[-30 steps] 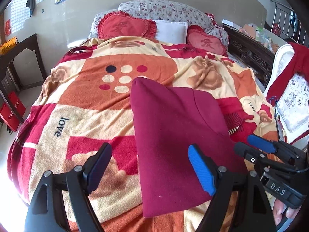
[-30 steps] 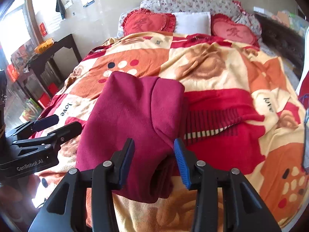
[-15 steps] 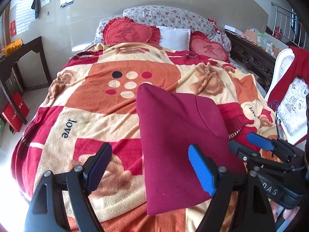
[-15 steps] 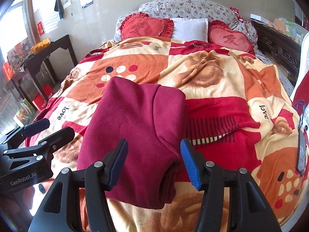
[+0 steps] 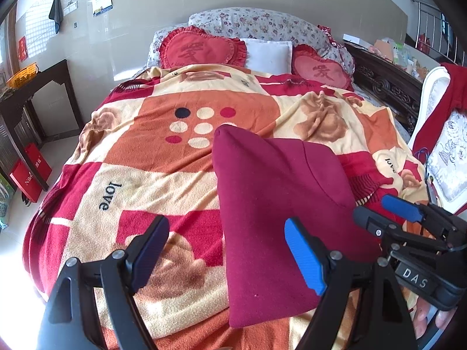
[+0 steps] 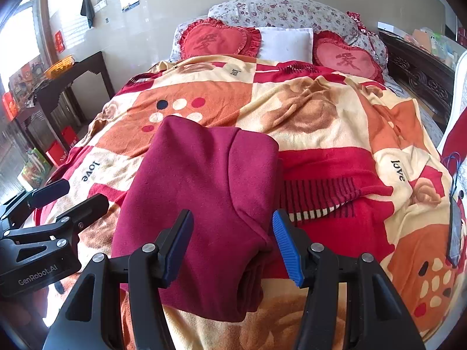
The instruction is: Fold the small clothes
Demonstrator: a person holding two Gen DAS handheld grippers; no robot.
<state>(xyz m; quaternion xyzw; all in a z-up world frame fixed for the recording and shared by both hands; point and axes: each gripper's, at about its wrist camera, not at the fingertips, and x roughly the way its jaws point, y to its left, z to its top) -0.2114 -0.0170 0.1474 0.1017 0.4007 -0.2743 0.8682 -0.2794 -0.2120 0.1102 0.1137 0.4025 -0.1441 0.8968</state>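
A dark red garment [image 5: 271, 210] lies folded into a thick rectangle on the patterned blanket [image 5: 151, 175] near the foot of the bed. It also shows in the right wrist view [image 6: 201, 192], with its stacked layers visible at the near right corner. My left gripper [image 5: 226, 252] is open and empty, held above the garment's near left edge. My right gripper [image 6: 233, 240] is open and empty above the garment's near right part. Each gripper shows at the side of the other's view, the right one [image 5: 388, 214] and the left one [image 6: 68, 197].
Two red heart cushions [image 5: 201, 49] and a white pillow [image 5: 268, 55] lie at the head. A dark side table [image 5: 35, 87] stands left of the bed, a carved dark headboard piece [image 5: 385, 87] and a white chair [image 5: 437, 116] right. A phone [image 6: 454, 230] lies on the blanket.
Both grippers have drawn back and up from the garment, so more of the bed shows. The right gripper's jaws have opened wider. The garment has stayed where it lies.
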